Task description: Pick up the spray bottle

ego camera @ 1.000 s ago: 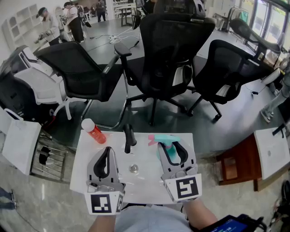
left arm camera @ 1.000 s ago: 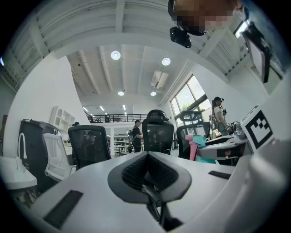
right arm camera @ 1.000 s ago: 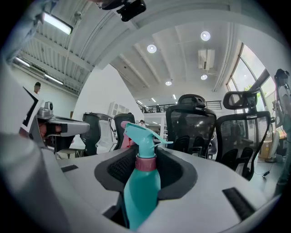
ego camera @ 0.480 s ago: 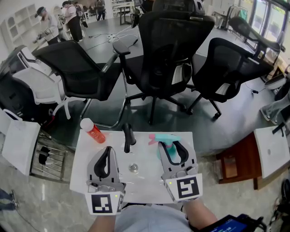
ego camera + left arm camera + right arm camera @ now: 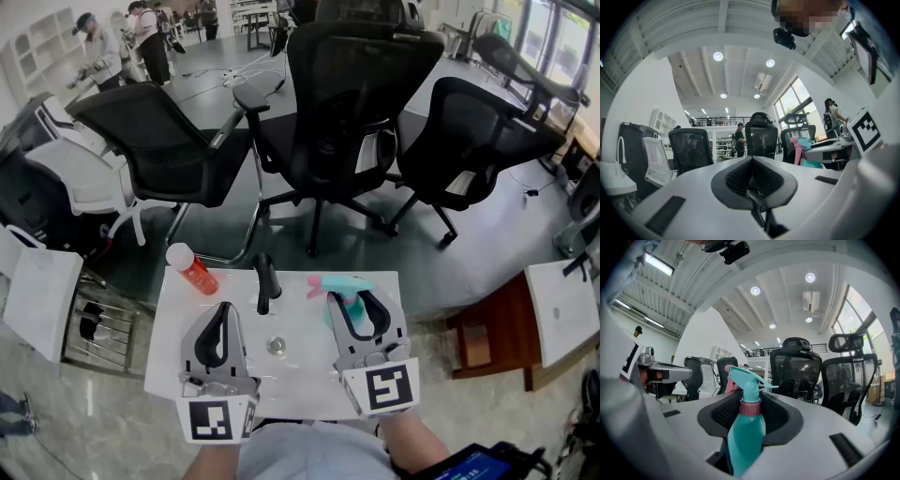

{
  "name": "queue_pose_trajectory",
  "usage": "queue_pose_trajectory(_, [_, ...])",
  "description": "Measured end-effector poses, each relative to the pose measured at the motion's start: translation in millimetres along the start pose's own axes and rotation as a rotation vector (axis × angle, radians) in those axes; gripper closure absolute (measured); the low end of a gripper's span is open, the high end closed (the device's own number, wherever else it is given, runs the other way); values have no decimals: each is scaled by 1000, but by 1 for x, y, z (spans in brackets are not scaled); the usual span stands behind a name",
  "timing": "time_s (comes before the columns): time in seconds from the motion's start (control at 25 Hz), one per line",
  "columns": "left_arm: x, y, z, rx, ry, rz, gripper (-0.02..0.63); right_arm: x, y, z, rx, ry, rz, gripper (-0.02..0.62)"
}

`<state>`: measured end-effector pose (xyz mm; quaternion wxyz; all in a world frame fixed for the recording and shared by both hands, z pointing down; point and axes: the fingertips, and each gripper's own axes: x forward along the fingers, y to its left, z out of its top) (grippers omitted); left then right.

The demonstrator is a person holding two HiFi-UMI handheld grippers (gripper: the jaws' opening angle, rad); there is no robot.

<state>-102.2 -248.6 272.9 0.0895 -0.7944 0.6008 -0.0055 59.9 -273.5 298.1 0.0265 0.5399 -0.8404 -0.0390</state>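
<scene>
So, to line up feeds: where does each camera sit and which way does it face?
Head view: on the head, facing steeply down at the table; left gripper, right gripper show.
Left gripper view: on it, looking along its shut fingers at chairs.
Right gripper view: likewise; fingers clamp the spray bottle.
All share the spray bottle.

1. Three black office chairs (image 5: 361, 103) stand in the upper middle of the head view, on a grey shiny floor (image 5: 487, 244).
2. A white chair (image 5: 80, 178) is at the left edge.
3. A small white table (image 5: 178, 347) is in the lower middle, and a brown wooden stand (image 5: 497, 342) is at its right.
4. Windows (image 5: 553, 37) fill the upper right corner.
5. Round ceiling lamps (image 5: 718, 56) shine at the top of the left gripper view.
</scene>
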Motion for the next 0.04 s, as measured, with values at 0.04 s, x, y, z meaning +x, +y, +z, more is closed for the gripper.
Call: queue_pose_trajectory(0.04, [0,0,0,0,1,-1,588,0,0,0,0,1,-1,442])
